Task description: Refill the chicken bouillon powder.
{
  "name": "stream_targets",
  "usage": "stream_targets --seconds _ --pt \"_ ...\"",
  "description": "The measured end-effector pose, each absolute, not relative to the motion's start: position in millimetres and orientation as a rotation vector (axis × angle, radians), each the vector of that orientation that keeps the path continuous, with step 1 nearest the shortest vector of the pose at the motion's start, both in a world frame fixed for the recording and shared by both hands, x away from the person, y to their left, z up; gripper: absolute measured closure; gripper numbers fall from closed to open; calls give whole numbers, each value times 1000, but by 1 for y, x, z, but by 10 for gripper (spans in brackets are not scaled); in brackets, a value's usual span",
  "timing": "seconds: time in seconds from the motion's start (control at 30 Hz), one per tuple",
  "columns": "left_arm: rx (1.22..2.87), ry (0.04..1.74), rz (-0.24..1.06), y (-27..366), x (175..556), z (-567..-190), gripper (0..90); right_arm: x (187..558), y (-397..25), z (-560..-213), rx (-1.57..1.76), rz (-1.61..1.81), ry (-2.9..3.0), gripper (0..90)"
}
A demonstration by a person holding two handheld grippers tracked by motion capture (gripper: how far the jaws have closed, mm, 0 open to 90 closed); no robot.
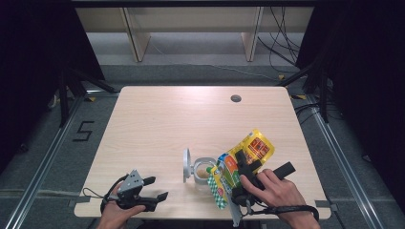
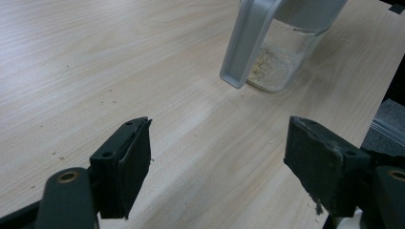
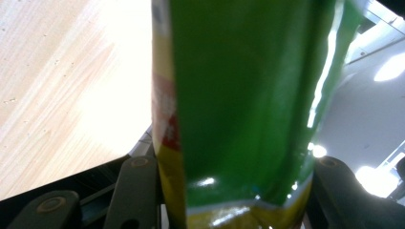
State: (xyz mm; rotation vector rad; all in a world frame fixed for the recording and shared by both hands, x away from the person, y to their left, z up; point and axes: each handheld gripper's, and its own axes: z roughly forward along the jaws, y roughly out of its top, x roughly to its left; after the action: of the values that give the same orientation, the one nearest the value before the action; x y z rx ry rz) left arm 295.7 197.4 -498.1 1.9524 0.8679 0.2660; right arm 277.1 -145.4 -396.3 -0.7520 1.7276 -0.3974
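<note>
A clear jar (image 1: 204, 171) with pale crumbs at its bottom stands near the table's front centre, its grey hinged lid (image 1: 186, 165) flipped open to the left. The jar (image 2: 286, 57) and lid (image 2: 248, 43) also appear ahead of my left gripper (image 2: 217, 167), which is open with nothing between its jaws. That left gripper (image 1: 157, 190) rests at the front left edge. My right gripper (image 1: 241, 167) is shut on a yellow, green and orange food pouch (image 1: 241, 160), tilted with its mouth over the jar. Up close the pouch (image 3: 243, 105) sits between the right jaws.
The wooden table (image 1: 167, 124) has a round cable hole (image 1: 236, 98) at the back right. Tiny crumbs dot the wood (image 2: 57, 153) near the left gripper. Shelving legs and cables lie on the floor beyond the far edge.
</note>
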Motion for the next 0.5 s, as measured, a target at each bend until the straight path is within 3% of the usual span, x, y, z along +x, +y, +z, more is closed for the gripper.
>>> stream_targets --seconds 0.5 --pt "1964 845 278 198 297 -498 234 276 -149 -398 -716 -373 1751 564"
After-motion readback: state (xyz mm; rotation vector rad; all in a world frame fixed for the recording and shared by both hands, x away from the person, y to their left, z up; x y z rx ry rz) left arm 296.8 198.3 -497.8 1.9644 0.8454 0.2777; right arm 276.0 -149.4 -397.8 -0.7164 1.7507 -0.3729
